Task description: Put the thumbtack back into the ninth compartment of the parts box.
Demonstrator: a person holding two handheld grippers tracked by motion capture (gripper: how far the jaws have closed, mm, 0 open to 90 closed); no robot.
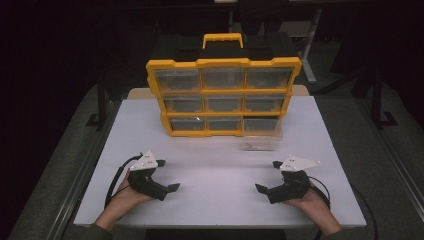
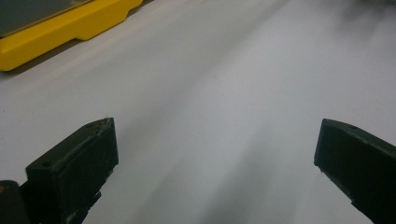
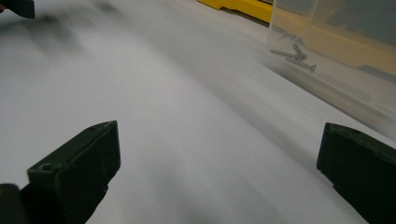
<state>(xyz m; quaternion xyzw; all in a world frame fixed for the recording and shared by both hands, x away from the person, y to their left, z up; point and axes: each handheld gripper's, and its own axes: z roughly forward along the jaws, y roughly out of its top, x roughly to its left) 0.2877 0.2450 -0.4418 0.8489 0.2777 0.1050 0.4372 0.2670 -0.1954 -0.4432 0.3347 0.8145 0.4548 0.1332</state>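
Observation:
A yellow organizer case (image 1: 223, 95) with clear drawers stands upright at the middle back of the white table (image 1: 220, 200). One clear drawer (image 1: 261, 142) lies out on the table in front of its lower right corner, with a few screws (image 3: 294, 56) inside. My left gripper (image 1: 168, 175) rests at the front left, jaws wide open over bare tabletop (image 2: 217, 128). My right gripper (image 1: 268, 176) rests at the front right, also open with nothing between its jaws (image 3: 219, 128). The drawer (image 3: 336, 60) lies just beyond the right gripper's right jaw.
The organizer's yellow base (image 2: 60, 32) shows at the upper left of the left gripper view. Dark floor and table legs surround the table. A black carry handle section with a yellow grip (image 1: 223, 40) tops the case.

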